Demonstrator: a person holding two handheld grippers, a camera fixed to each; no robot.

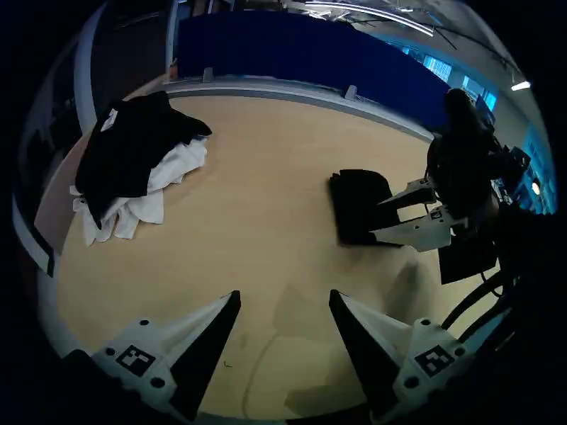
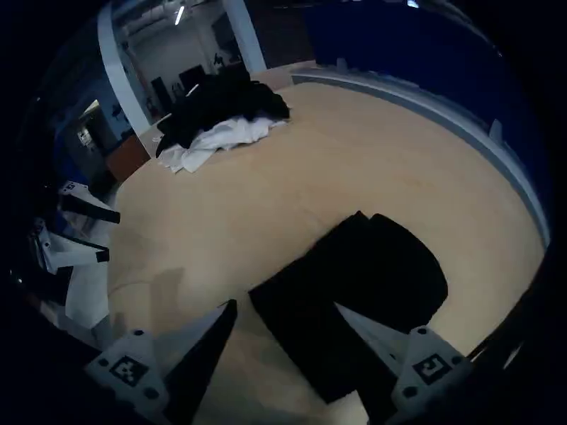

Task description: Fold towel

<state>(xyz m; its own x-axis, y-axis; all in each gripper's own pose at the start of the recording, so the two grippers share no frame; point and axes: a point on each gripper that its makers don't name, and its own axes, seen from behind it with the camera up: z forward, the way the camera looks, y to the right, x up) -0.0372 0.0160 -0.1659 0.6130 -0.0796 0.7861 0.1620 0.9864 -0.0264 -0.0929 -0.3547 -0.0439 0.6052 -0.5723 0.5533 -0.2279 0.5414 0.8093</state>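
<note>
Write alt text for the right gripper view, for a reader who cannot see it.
The open right gripper hovers over a folded black towel lying on a light wooden table. Farther back a pile of black and white cloths sits on the table, and the left gripper shows at the left edge.

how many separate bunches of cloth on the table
2. A folded black towel lies on the table just ahead of the right gripper; a heap of black and white cloth sits at the far corner. The heap may hide more pieces.
</note>
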